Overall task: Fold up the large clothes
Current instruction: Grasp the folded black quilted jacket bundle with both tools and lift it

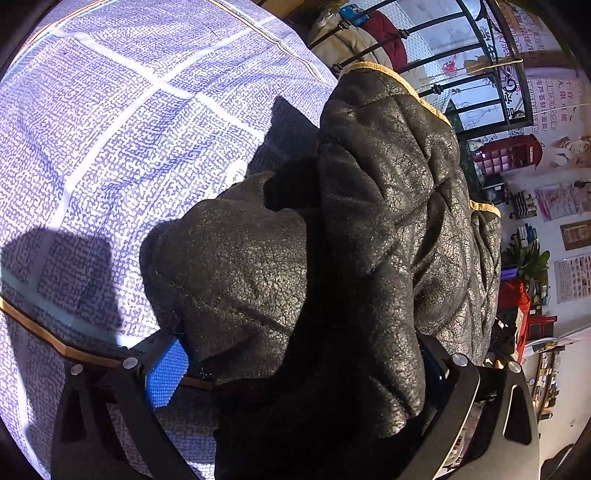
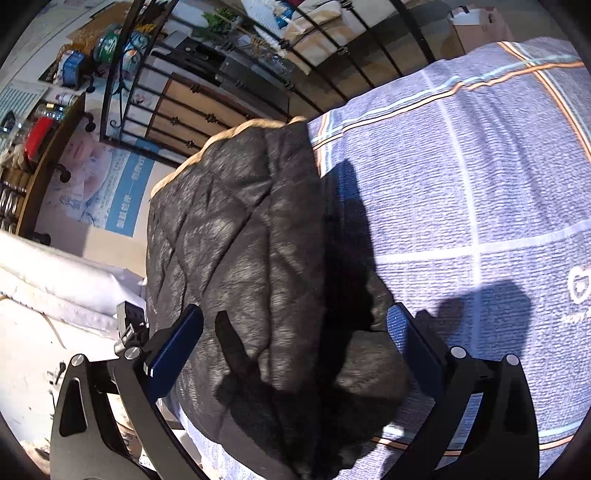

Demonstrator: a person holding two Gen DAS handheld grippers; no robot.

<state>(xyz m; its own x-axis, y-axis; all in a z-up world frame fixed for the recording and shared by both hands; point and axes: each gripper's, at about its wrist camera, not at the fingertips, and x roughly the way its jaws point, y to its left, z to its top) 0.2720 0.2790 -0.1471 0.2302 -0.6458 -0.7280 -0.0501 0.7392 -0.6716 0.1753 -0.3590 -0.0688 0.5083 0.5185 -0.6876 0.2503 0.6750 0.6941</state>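
Note:
A black quilted jacket point(image 1: 388, 206) with tan trim lies bunched on a blue patterned bed cover point(image 1: 110, 129). My left gripper point(image 1: 299, 369) stands open, and a thick fold of the jacket fills the gap between its fingers. The left blue pad point(image 1: 166, 373) shows; the right one is mostly hidden by fabric. In the right wrist view the jacket point(image 2: 236, 229) lies folded near the edge of the cover point(image 2: 461, 166). My right gripper point(image 2: 295, 343) is open just above it, its blue pads point(image 2: 410, 343) on either side of a fold without touching it.
A black iron railing point(image 2: 207, 122) runs behind the bed. White bedding point(image 2: 55, 284) lies to the left below the jacket. Shelves with jars point(image 2: 44, 122) and a cardboard box point(image 2: 476, 29) stand beyond. A red phone-box cabinet point(image 1: 509, 155) and wall posters point(image 1: 554, 199) are at the right.

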